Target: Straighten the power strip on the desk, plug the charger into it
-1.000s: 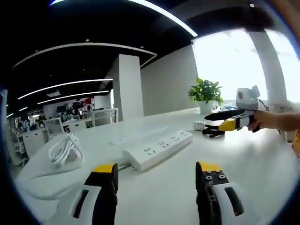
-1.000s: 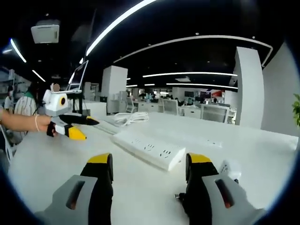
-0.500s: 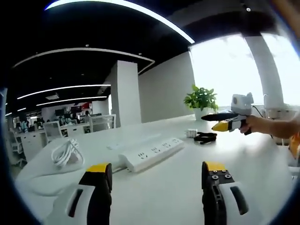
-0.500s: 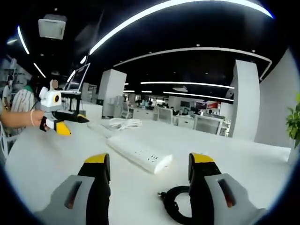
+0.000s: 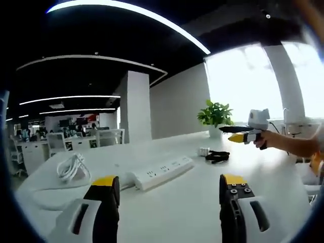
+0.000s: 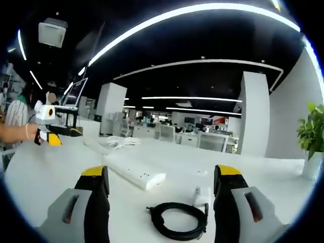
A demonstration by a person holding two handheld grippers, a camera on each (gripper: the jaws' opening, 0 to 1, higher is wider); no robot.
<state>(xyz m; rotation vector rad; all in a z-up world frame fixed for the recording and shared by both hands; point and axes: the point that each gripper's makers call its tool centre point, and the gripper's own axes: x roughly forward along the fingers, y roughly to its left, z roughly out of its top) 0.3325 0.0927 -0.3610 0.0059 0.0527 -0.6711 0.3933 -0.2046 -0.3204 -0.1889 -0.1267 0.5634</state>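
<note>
Both tools, left (image 5: 164, 190) and right (image 6: 161, 183), gape wide and empty above the white counter (image 5: 192, 202). Power strip (image 6: 133, 173) at eleven o'clock: light, rigid, slippery; grip its sides. Charger (image 6: 201, 194), cord (image 6: 177, 219) at twelve: pinch the stiff body.

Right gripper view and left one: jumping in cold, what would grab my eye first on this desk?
The long white power strip lies at a slant across the middle of the white desk. Nearer the right gripper, whose jaws stand open, a coiled black cable lies with its white charger just behind it, unplugged. The left gripper, also open and empty, faces the strip from the other side, and a green potted plant stands at the desk's far edge by the bright window.
</note>
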